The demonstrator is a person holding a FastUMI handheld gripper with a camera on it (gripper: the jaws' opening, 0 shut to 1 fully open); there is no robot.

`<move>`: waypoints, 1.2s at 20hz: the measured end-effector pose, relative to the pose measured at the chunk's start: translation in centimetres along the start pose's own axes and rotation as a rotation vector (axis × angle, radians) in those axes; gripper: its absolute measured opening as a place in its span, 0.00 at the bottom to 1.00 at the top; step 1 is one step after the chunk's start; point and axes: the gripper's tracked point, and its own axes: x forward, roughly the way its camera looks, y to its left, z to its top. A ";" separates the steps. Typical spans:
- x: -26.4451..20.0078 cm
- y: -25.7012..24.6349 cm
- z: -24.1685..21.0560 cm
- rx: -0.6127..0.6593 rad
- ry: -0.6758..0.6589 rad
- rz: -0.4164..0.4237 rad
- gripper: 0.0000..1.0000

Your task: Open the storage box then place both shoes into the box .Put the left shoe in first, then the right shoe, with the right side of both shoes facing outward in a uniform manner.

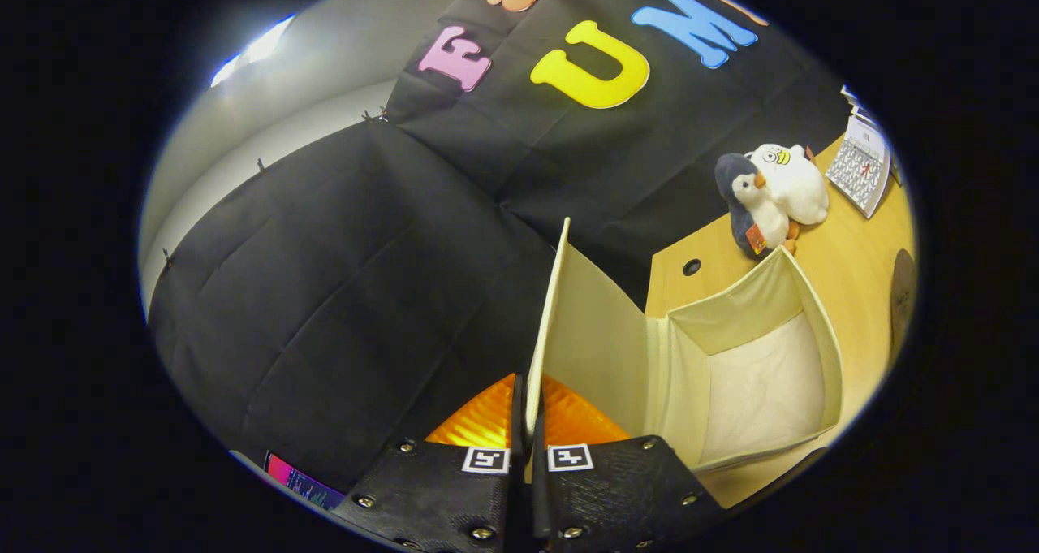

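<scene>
The gripper [526, 447] is clenched on the lid [560, 326] of the storage box [820, 334]: both fingers [454, 496] press on the thin cream panel, which is pinched edge-on between them and runs straight up toward twelve o'clock from the tips. The lid is a flat, stiff-looking sheet covered in pale fabric, lifted so that it stands roughly upright, with its inner face turned toward the box's open mouth at about two o'clock from the fingers. The box itself is a soft-sided, rectangular cream container with a folded fabric rim and a lighter, smooth lining; its interior looks bare, though the near corner is hidden behind the lid, so that part cannot be judged. It sits on a yellowish wooden table [844, 252] with a small round dark hole [691, 266] in its surface just beyond the box. Farther off, at about one o'clock, a plush penguin [751, 204] leans against a white plush toy [795, 181], and past them a calculator [860, 167] stands propped. The finger faces are ribbed, with square printed markers [487, 460] near the tips and small bolts along the bodies.
</scene>
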 end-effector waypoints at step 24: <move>-13.7 -12.8 10.7 -0.580 -0.198 -0.393 0.99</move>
